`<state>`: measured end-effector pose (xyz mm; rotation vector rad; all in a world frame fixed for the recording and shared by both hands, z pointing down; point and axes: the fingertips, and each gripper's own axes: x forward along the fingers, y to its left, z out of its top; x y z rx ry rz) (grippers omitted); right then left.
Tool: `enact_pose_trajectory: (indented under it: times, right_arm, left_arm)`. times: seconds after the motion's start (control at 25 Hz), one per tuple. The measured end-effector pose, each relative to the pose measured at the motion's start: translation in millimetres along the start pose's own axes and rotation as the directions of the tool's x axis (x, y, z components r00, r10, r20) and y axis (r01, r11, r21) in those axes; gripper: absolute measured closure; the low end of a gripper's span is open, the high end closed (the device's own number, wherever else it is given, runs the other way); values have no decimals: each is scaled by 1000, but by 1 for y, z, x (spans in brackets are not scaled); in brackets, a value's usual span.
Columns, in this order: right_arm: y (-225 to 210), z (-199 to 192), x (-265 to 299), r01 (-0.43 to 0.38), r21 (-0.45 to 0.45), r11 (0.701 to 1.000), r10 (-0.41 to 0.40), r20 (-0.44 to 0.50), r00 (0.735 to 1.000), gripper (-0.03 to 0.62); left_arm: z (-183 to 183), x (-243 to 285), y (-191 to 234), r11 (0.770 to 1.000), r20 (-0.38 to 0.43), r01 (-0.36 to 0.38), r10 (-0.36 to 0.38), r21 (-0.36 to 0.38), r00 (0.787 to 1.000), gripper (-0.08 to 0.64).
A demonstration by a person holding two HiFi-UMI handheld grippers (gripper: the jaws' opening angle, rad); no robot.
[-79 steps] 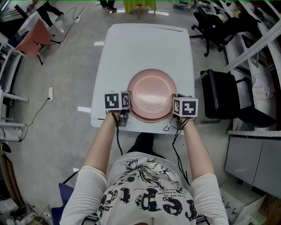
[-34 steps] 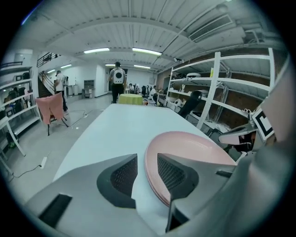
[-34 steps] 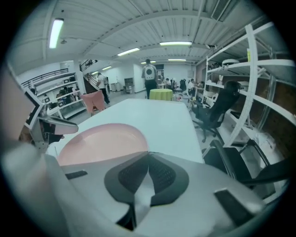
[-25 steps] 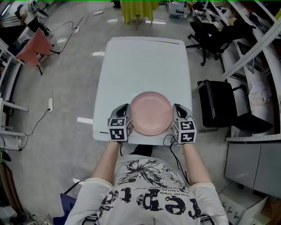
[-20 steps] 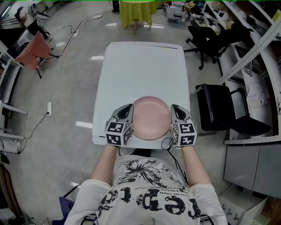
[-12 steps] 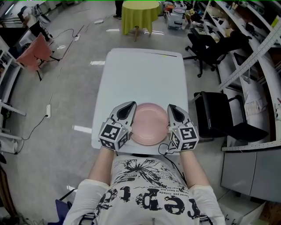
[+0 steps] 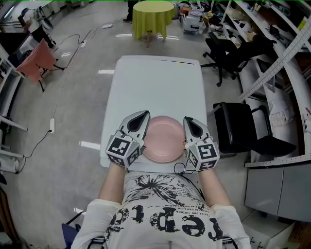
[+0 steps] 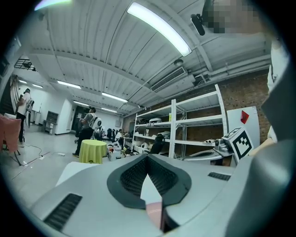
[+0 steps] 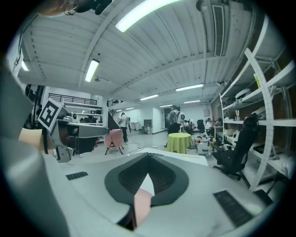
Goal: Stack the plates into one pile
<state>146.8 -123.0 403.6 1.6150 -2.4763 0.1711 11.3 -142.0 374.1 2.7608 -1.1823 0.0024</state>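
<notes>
Pink in colour, the round plate (image 7: 164, 139) lies on the white rectangular tabletop (image 7: 155, 78), close to the edge nearest the person and about midway across it. From above it reads as a single disc; how many plates make up the pile cannot be told.

The left hand-held gripper (image 7: 144, 115) sits just beside the plate's left rim and the right hand-held gripper (image 7: 186, 120) just beside its right rim, so the plate lies between them. Each carries its marker cube at the end nearer the person.

In the left gripper view the dark ribbed jaws are pressed together at their tips with nothing pinched; only a sliver of pink plate and white tabletop shows through the slit behind them. The right gripper view shows the same: jaws closed on each other, empty, pink visible beneath.

Beyond the far end of the tabletop stands a small round table under a yellow-green cloth (image 7: 153, 11), and a black office chair (image 7: 240, 126) stands off to the right.
</notes>
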Motion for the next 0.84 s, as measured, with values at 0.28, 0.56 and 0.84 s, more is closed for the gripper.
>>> enact_pose_trajectory:
  times: [0.28,0.56,0.84]
  right_arm:
    - [0,-4,-2,-10,1,1000,10,-5,1000,589]
    - [9,-6,-5,-21,-11,1000,21,-9,1000,588]
    - [10,-8,-12,-24,0,1000,24,-10,1000,589]
  left_arm:
    - [-8,3,-11,999,-24,36,-35,21,999,552]
    - [-15,-2,-11,999,-35,29,-28,34,999,552]
    - [-14,-3,-20,999,-32,36,-35,28,999,552]
